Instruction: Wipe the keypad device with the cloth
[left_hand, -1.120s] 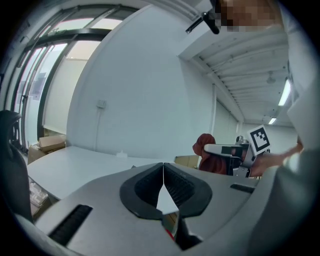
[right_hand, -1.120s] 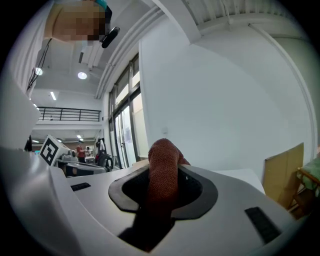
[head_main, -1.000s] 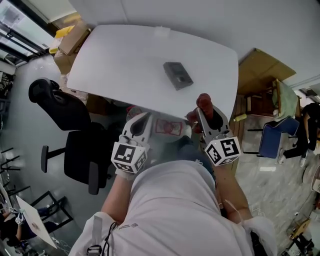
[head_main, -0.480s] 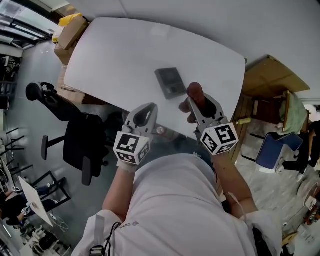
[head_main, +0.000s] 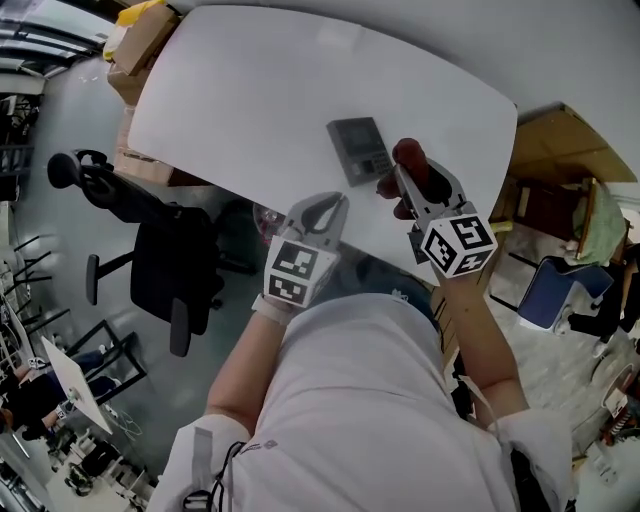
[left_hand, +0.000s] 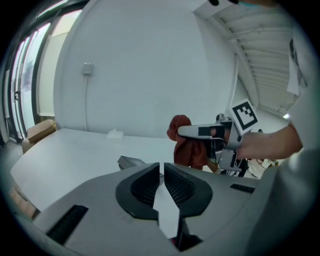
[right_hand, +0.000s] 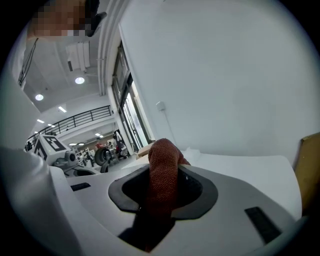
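Keypad device (head_main: 361, 150) lies flat on the white surface (head_main: 250, 90), right of centre. The right gripper (head_main: 415, 178), jaws pinching the red cloth (head_main: 410, 158), has closed in to just beside its right edge, so wiping looks imminent. Left gripper (head_main: 325, 212) jaws pressed together, empty. Cardboard box (head_main: 145, 45) beyond the surface's corner — contents unreadable.

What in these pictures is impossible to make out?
Head view: the keypad device is too small to read its keys.
Left gripper view: the left gripper hides most of it.
Right gripper view: the cloth runs down into the right gripper, its end hidden.
Left gripper view: a small white thing on the table is too small to identify.
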